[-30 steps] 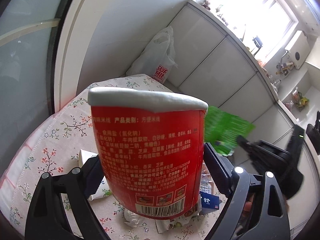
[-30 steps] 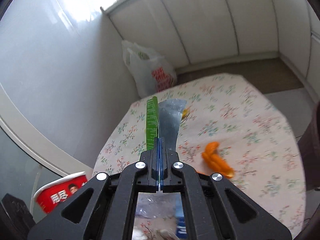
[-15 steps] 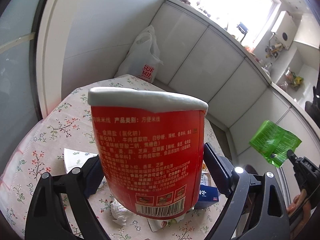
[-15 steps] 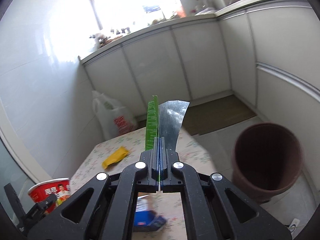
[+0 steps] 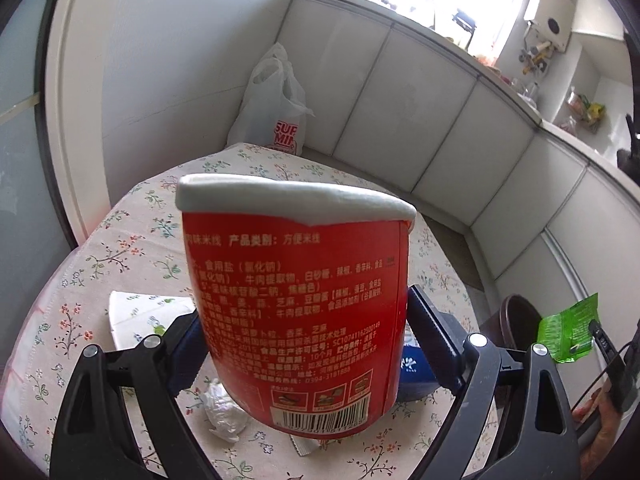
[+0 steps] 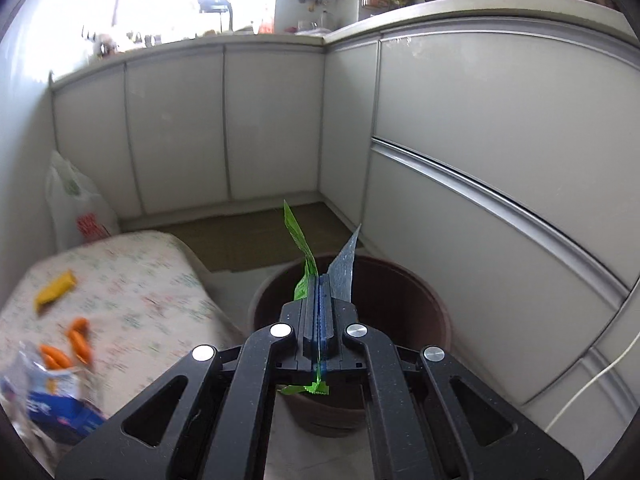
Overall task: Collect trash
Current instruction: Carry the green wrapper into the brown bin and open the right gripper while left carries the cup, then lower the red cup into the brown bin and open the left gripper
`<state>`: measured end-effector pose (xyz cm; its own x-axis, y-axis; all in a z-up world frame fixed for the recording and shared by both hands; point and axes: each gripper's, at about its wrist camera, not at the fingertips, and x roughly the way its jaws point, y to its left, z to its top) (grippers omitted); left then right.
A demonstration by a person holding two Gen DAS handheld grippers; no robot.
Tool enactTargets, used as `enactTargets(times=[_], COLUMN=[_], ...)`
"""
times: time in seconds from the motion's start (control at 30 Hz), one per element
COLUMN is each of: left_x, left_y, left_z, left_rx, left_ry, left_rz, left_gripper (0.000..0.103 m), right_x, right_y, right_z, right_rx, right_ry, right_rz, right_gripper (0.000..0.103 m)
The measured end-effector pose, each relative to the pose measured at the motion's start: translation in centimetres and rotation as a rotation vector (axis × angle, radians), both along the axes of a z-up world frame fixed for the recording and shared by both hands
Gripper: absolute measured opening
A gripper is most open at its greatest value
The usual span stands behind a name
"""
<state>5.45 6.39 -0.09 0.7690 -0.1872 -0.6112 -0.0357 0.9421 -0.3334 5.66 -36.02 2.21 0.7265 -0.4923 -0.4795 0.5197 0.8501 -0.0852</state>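
The right hand-held gripper [image 6: 320, 300] pinches a green wrapper [image 6: 298, 236] above the brown bin [image 6: 400, 280], not yet dropped. The left hand-held gripper [image 5: 304, 344] clamps a red cup [image 5: 296, 304] over the counter [image 5: 132, 240], where litter remains.

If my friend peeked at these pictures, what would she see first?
Probably the big red instant-noodle cup, clamped in the left gripper and filling its view above the flowery tablecloth. Next, the green wrapper pinched in the right gripper, right over the brown trash bin on the floor.
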Motion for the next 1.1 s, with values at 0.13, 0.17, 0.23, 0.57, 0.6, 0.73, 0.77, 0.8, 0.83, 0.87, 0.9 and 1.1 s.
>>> enactTargets(times=[0.13, 0.17, 0.23, 0.57, 0.6, 0.73, 0.77, 0.8, 0.83, 0.87, 0.9, 1.1], left_x=[0.2, 0.2, 0.3, 4.2, 4.6, 6.2, 6.6, 6.9, 7.4, 7.8, 8.2, 10.6], left_y=[-3.1, -4.3, -6.4, -20.3, -21.5, -27.0, -28.1, -29.1, -30.4, -31.3, -32.3, -37.3], left_z=[-0.1, 0.2, 0.7, 5.2, 5.4, 5.7, 5.7, 5.5, 5.2, 5.0, 4.6, 1.2], left_rx=[0.043, 0.046, 0.039, -0.102, -0.107, -0.074, -0.067, -0.064, -0.064, -0.065, -0.065, -0.042], left_ry=[0.015, 0.012, 0.009, 0.046, 0.057, 0.085, 0.094, 0.108, 0.13, 0.148, 0.168, 0.299], left_rz=[-0.056, -0.082, -0.122, -0.394, -0.415, -0.496, -0.513, -0.533, -0.557, -0.573, -0.588, -0.64], left_gripper=[0.088, 0.088, 0.088, 0.088, 0.088, 0.088, 0.088, 0.088, 0.088, 0.088, 0.088, 0.088], right_x=[-1.4, -2.0, -3.6, -8.2, -8.5, -9.0, -9.1, -9.1, -9.2, -9.5, -10.0, -10.9], right_y=[-2.0, -2.2, -3.1, -9.9, -10.5, -11.5, -11.6, -11.8, -11.8, -11.7, -12.1, -12.5], right_z=[0.0, 0.2, 1.3, 0.7, 0.4, -0.5, -0.7, -0.7, -0.7, -0.9, -0.9, -1.9], right_rx=[-0.053, -0.057, -0.08, 0.233, 0.253, 0.301, 0.311, 0.318, 0.324, 0.332, 0.341, 0.441], right_ry=[0.025, 0.013, -0.06, -0.087, -0.083, -0.039, -0.024, -0.018, -0.014, -0.013, -0.015, -0.027], right_rz=[-0.075, -0.101, -0.183, -0.328, -0.337, -0.343, -0.336, -0.33, -0.325, -0.32, -0.315, -0.325], right_gripper=[0.042, 0.08, 0.096, 0.096, 0.096, 0.096, 0.096, 0.096, 0.096, 0.096, 0.096, 0.096])
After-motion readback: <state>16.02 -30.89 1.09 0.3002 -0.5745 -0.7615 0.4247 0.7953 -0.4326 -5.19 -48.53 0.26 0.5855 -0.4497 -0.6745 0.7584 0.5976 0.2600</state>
